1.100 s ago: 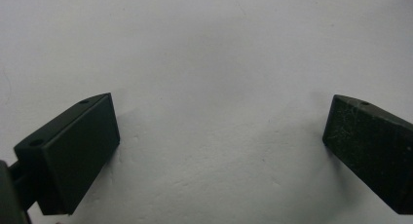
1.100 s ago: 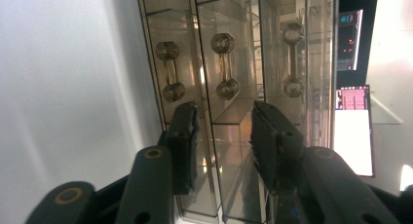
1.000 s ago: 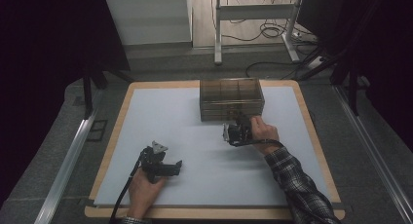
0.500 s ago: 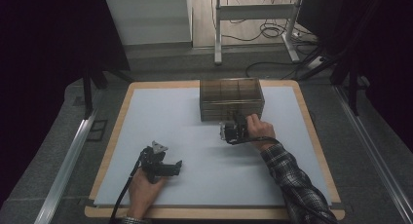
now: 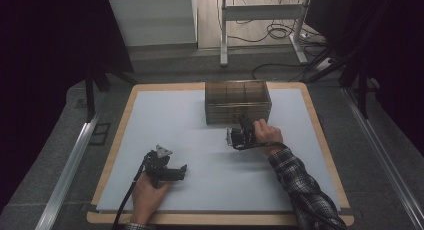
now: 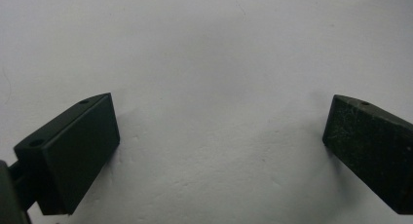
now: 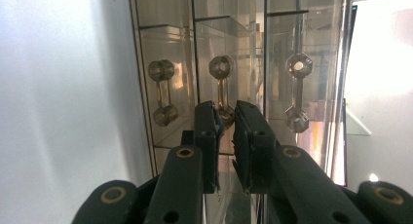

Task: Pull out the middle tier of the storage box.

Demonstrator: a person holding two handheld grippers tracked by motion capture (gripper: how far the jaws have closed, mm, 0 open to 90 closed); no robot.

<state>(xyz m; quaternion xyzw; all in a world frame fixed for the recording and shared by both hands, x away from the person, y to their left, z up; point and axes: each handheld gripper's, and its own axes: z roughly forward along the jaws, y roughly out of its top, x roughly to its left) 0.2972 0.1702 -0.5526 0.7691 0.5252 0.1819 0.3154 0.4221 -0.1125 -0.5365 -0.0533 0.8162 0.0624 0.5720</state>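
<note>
A clear smoky plastic drawer box (image 5: 237, 101) stands at the far middle of the white mat (image 5: 165, 120). Its front (image 7: 243, 39) carries three dumbbell-shaped handles. My right gripper (image 5: 243, 125) points at that front. Its jaws (image 7: 228, 112) have just been closing and now pinch the middle handle (image 7: 221, 68). The handles to either side (image 7: 162, 90) (image 7: 297, 92) are free. My left gripper (image 5: 181, 171) lies low over the mat near the front edge. It is open (image 6: 219, 151), with only bare mat between its jaws.
The mat lies on a wooden board (image 5: 320, 135) with grey carpeted floor around it. A metal rail (image 5: 70, 165) runs along the left. Table legs and cables (image 5: 270, 35) stand beyond the far edge.
</note>
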